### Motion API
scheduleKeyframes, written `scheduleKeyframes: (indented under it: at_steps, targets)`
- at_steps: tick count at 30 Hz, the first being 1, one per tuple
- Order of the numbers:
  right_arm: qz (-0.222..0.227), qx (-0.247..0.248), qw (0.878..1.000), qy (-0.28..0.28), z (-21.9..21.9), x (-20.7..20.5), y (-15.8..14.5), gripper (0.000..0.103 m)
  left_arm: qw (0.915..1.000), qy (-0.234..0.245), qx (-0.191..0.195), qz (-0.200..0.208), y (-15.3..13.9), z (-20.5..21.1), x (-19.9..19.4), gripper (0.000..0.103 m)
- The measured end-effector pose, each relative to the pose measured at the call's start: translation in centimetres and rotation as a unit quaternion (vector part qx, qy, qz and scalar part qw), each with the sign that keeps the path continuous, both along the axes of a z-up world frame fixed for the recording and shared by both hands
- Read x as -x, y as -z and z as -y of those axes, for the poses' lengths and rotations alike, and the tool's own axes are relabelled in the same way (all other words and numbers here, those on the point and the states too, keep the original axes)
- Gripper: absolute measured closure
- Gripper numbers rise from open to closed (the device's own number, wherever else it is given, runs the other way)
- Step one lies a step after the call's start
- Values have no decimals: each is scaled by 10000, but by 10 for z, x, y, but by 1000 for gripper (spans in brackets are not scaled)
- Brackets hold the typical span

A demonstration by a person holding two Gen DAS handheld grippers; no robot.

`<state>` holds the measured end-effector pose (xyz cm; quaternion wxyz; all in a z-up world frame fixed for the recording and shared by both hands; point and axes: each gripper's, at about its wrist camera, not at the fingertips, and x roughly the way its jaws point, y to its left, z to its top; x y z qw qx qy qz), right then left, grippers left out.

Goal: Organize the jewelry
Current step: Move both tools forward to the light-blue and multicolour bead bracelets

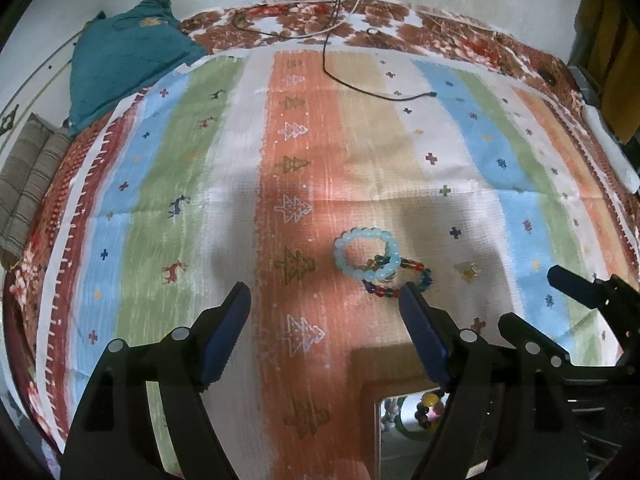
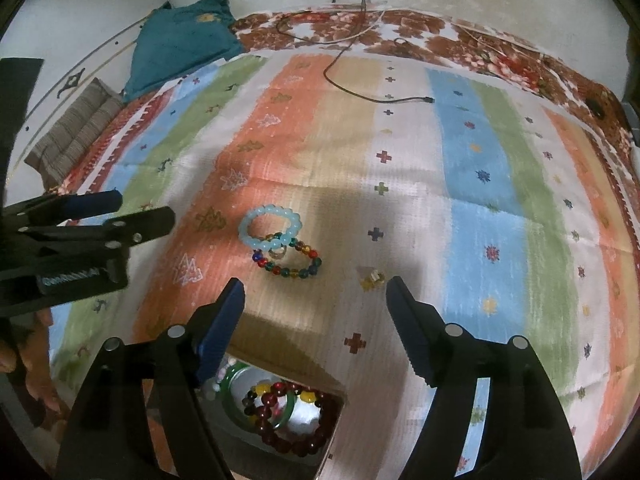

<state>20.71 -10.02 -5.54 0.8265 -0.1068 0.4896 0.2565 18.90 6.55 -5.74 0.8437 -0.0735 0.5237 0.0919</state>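
Left tongs point(image 1: 324, 296): apart, empty | right tongs point(image 2: 316, 292): apart, empty | pale blue bracelet point(image 2: 270, 226) overlaps colorful bracelet point(image 2: 294, 262) on striped cloth point(image 2: 480, 184) | box point(image 2: 336, 404) holds more bracelets.

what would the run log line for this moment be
left gripper open, empty | right gripper open, empty | blue bracelet overlaps multicolor bracelet on cloth | box holds bracelets

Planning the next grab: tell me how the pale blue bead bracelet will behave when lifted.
The pale blue bead bracelet is strung round beads, so probably floppy; it will likely sag from the tongs. It overlaps the multicolored bracelet, so lifting may drag that along. Glossy beads may slip.
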Motion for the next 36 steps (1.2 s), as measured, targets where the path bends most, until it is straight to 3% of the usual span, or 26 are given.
scheduleKeyframes:
  at_steps: [36]
  targets:
    - [-577,473,9966,-341,-35,-57,64,30,9983,7,8,-591,61,-23,-61,27]
